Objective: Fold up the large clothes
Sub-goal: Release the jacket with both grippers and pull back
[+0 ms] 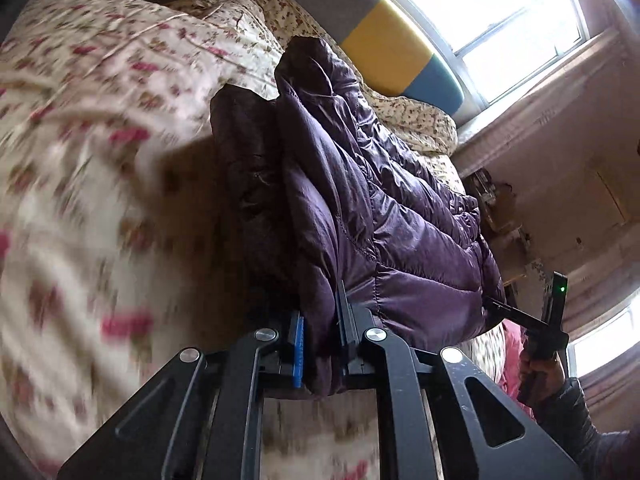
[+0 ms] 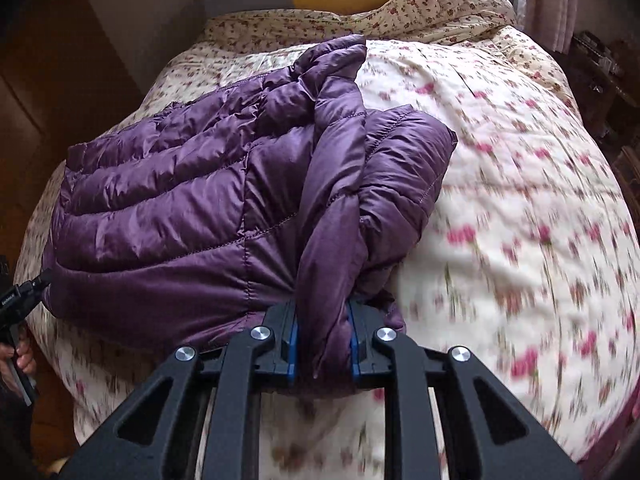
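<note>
While clamped at both near corners, jacket [image 2: 208, 184] draped over bed [image 2: 500, 184], hem edge lifted, rest trailing toward headboard [image 1: 392, 56]. Left gripper [image 1: 320, 344] pinched tight on bunched hem; right gripper [image 2: 322, 344] pinched tight on gathered side fold. Likely mid-fold, carrying hem across bed. Best done level: keep both corners even, hem taut between grips, lay down square toward headboard, release only once flat. Risk: slick padded fabric slipping or bunching.
</note>
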